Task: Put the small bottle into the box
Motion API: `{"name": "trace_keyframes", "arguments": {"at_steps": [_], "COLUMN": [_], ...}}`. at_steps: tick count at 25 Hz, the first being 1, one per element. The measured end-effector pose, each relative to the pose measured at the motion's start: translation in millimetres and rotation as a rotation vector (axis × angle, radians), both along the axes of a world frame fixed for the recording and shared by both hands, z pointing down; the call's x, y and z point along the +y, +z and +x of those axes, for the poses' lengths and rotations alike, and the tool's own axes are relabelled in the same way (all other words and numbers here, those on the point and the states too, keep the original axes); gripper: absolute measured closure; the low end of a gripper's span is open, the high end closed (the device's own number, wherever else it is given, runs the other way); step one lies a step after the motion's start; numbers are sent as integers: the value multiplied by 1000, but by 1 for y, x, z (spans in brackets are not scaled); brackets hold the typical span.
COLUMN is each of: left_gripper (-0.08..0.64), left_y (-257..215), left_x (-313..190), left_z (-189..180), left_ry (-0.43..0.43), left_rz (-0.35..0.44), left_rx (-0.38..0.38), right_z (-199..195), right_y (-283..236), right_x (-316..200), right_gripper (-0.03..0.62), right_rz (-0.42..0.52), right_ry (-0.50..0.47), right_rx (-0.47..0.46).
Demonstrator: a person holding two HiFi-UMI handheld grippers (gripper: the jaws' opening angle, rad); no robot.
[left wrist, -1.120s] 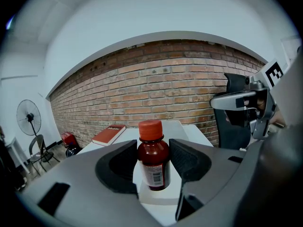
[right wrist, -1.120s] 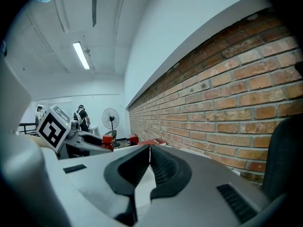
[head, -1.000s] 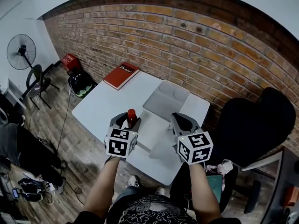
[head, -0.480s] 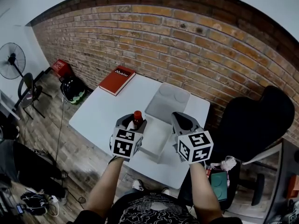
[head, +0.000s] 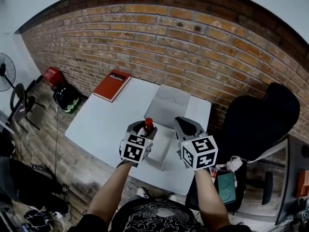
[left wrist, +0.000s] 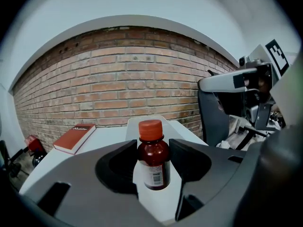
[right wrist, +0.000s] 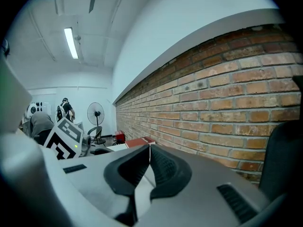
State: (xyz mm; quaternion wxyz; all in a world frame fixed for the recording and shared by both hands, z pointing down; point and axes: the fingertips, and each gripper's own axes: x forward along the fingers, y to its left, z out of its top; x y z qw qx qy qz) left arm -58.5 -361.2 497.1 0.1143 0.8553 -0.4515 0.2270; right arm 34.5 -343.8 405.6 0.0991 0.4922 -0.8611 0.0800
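The left gripper [head: 146, 128] is clenched on the small bottle [left wrist: 153, 162], a brown glass one with an orange-red cap and a white label. Its 2 jaws press the body from either side below the shoulder, and the bottle stands upright in the grasp. In the head view the bottle hangs at the left wall of the open white box [head: 164, 146], which sits toward the near edge of the white table [head: 104, 122], between the 2 grippers. Whether the bottle's base is over the box's opening or just outside its left wall cannot be told, but it appears to be above the rim and not inside. The right gripper [head: 182, 125] hovers at the box's right side with its jaws pressed together on nothing. A grey lid-like tray [head: 170, 100] lies just beyond the box at the table's far edge. A red book [head: 112, 85] rests at the far left corner, well apart from the work. The task looks a good half done: the bottle is picked up and lifted, and the carry seems close to its end. What is left, on this reading, is to bring the bottle fully over the opening, lower it to the box floor, and part the jaws so that it stands there.
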Motion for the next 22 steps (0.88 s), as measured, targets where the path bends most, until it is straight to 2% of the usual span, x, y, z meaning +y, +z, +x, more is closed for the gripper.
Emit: {"name": "trace_keyframes", "arguments": {"at_steps": [16,22], "left_gripper": [333,333], "left_y": [47,67], "left_x": [-11,-12], "left_z": [34,45], "left_ry": [116,150], "left_rz": [-59,-87], "left_rx": [-25,-64], "right_z": [9,16], "right_y": [10,12], "right_x": [-5,-9], "right_gripper": [571,571], "right_rz": [-8,-9], "right_ry": [49,61], "right_rx": [48,53]}}
